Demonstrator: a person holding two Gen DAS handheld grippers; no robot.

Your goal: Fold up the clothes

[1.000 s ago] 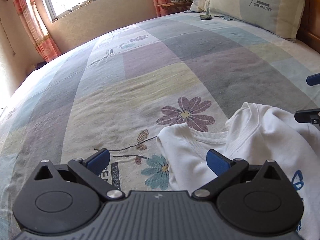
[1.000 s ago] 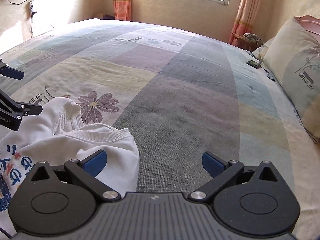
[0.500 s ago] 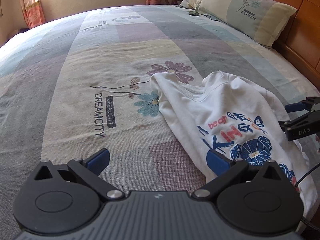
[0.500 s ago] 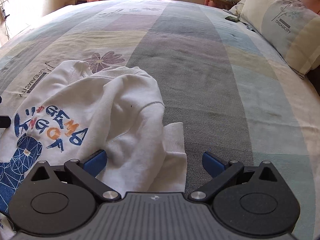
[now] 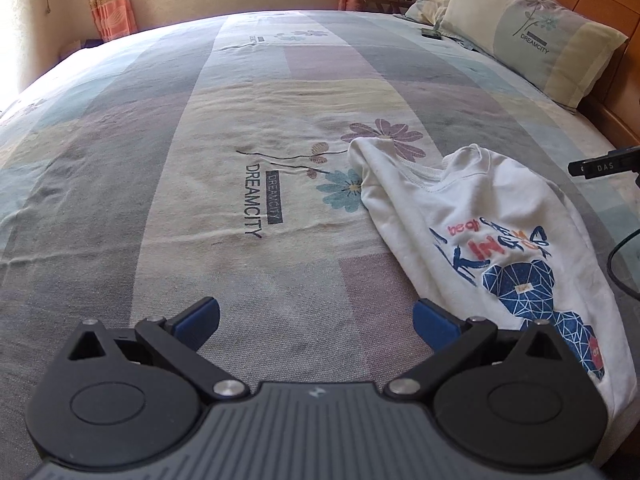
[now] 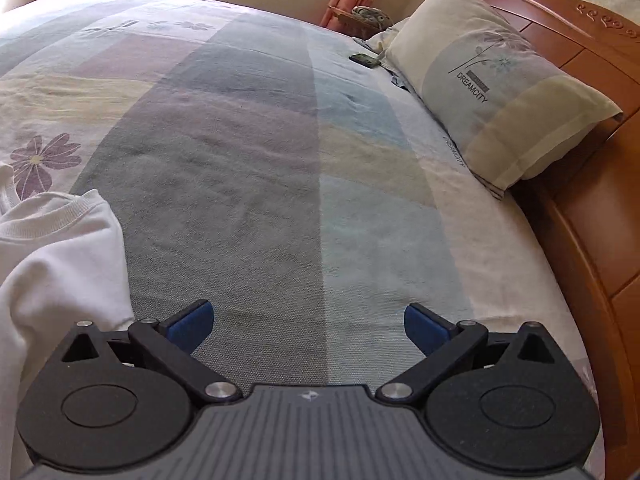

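Observation:
A white sweatshirt (image 5: pixel 472 216) with a blue, red and orange print lies crumpled on the bed, collar toward the far side. In the left wrist view it is right of centre, and my left gripper (image 5: pixel 316 320) is open over bare bedsheet just left of its hem. Part of the right gripper (image 5: pixel 600 166) shows at the right edge beyond the sweatshirt. In the right wrist view the sweatshirt (image 6: pixel 52 248) fills the lower left, and my right gripper (image 6: pixel 308 322) is open above the sheet to its right, holding nothing.
The patchwork bedsheet (image 5: pixel 248 128) with flower prints covers the wide bed. A pillow (image 6: pixel 492 84) leans on the wooden headboard (image 6: pixel 580 24) at the right. A small dark device (image 6: pixel 363 60) lies near the pillows. Curtains (image 5: pixel 108 0) hang at the far wall.
Both grippers have drawn back from the sweatshirt. The left view shifted left over bare sheet. The right view swung right toward the pillow, leaving the sweatshirt at its left edge.

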